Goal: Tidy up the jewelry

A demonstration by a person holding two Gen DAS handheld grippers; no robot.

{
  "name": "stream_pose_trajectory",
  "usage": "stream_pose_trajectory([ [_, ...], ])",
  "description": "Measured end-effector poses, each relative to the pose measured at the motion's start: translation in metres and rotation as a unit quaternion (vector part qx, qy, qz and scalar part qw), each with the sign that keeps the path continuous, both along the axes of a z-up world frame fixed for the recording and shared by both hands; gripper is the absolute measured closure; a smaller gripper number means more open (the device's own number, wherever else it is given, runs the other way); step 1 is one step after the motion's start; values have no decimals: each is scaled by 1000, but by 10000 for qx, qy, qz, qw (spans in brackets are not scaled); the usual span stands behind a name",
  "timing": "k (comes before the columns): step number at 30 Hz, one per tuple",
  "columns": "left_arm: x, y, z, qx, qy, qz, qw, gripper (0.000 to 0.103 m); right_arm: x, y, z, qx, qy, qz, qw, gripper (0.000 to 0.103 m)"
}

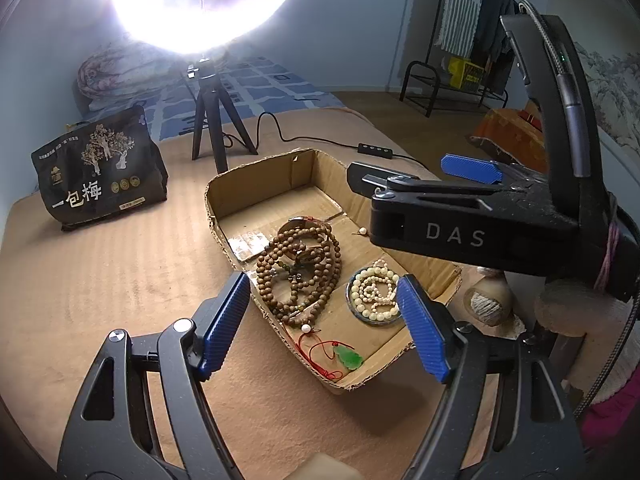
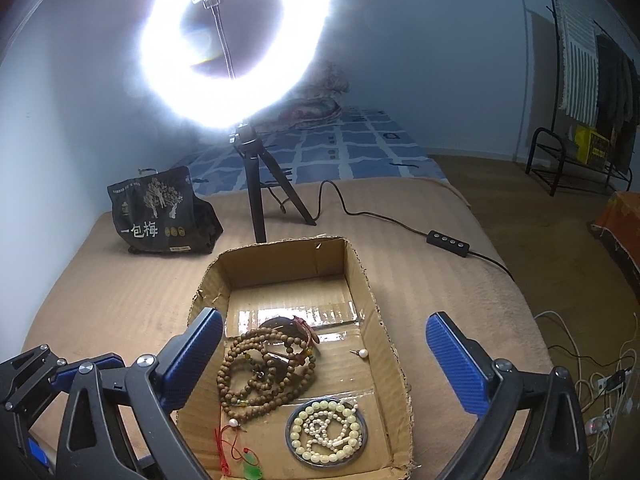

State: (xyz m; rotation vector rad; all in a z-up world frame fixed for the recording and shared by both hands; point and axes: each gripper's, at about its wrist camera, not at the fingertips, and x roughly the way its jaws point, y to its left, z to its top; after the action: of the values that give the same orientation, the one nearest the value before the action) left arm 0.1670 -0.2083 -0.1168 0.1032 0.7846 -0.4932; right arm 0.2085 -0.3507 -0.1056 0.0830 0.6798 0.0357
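Both wrist cameras look down close over the bed's near edge toward the ring light (image 2: 236,44), sharing the cardboard box (image 1: 256,184); the left camera views from the box's left.

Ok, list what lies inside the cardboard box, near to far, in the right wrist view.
Green jade pendant on red cord → round dish of pale cream beads → coiled brown wooden bead strands → single white pearl earring → bare far floor of the cardboard box.
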Motion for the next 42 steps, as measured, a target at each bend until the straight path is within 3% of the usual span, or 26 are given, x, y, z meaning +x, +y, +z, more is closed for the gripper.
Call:
stream_pose_trajectory([
  [20, -29, 20, 30, -53, -400, 72, 9992, 24, -31, 15, 27, -19, -234, 25, 9997, 0],
  [34, -67, 47, 59, -259, -614, 168, 9976, 23, -80, 30, 63, -199, -510, -259, 9982, 0],
  [38, -81, 57, 70, -310, -777, 201, 9963, 16, -99, 40, 74, -395, -611, -261, 9970, 0],
  [42, -94, 66, 79, -299, -900, 219, 9952, 16, -118, 47, 85, -417, -721, -253, 9962, 0],
])
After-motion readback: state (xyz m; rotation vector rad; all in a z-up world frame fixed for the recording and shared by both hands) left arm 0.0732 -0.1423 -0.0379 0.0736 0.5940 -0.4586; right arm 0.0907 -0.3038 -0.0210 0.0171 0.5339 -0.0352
